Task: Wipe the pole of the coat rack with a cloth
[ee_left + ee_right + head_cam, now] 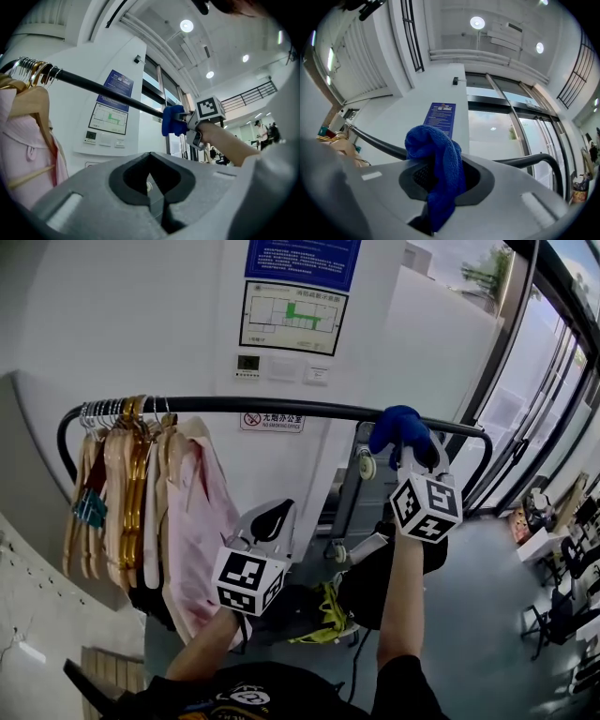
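The coat rack's black pole [281, 407] runs level across the white wall and bends down at the right end [486, 451]. My right gripper [410, 448] is raised to it, shut on a blue cloth [398, 426] that is pressed against the pole. In the right gripper view the blue cloth [436, 164] hangs bunched from between the jaws with the pole [375, 142] just behind. My left gripper [272, 519] hangs lower, below the pole, shut with nothing in it. From the left gripper view the cloth [172, 120] wraps the pole [108, 93].
Wooden hangers [117, 423] and a pink garment [197, 521] crowd the pole's left end. A white wall with a framed plan [292, 318] and a small sign [272, 420] stands behind. Glass windows [548, 399] lie to the right, chairs [562, 559] beyond.
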`<action>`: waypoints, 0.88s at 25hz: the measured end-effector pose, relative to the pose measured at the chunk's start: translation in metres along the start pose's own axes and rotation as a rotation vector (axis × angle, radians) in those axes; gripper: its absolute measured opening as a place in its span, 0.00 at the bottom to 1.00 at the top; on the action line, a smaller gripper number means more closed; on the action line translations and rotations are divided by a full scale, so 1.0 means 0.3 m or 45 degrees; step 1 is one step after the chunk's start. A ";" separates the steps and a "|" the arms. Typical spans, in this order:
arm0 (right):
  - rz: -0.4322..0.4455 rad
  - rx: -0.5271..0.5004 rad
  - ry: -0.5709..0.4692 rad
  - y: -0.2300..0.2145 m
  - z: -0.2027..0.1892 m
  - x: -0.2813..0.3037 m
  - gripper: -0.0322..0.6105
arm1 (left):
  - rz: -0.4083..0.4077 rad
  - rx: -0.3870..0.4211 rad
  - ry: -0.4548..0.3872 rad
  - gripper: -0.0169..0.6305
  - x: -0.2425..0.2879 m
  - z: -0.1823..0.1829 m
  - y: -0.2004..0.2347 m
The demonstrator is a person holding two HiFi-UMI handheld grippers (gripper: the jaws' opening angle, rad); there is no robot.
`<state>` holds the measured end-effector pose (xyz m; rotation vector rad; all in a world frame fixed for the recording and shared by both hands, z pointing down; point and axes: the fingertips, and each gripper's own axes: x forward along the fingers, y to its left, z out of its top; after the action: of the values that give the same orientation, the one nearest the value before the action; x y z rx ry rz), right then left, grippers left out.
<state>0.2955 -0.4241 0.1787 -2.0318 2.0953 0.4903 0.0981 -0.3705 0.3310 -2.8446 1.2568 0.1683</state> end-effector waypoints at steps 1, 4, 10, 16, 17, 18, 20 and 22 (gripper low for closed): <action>0.044 -0.011 -0.006 0.066 0.006 0.006 0.16 | 0.007 0.000 0.000 0.03 -0.007 0.001 0.006; 0.174 -0.034 -0.026 0.262 0.023 0.018 0.16 | 0.035 -0.001 0.000 0.03 -0.032 0.006 0.029; 0.417 -0.055 -0.057 0.615 0.047 0.039 0.16 | 0.095 -0.008 0.018 0.03 -0.097 -0.012 0.083; 0.579 -0.045 -0.079 0.858 0.062 0.049 0.16 | 0.128 -0.012 0.022 0.03 -0.126 -0.018 0.112; 0.586 -0.040 -0.081 0.875 0.058 0.049 0.16 | 0.127 -0.013 0.022 0.03 -0.126 -0.018 0.112; 0.590 -0.037 -0.079 0.879 0.052 0.048 0.16 | 0.124 -0.016 0.023 0.03 -0.125 -0.020 0.109; 0.584 -0.030 -0.067 0.851 0.036 0.042 0.16 | 0.118 -0.019 0.025 0.03 -0.122 -0.024 0.103; 0.548 -0.031 -0.052 0.783 0.020 0.036 0.16 | 0.110 -0.022 0.026 0.03 -0.116 -0.027 0.095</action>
<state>0.0610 -0.4296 0.1946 -1.5590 2.5156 0.6145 0.0544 -0.3646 0.3434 -2.8147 1.3899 0.1535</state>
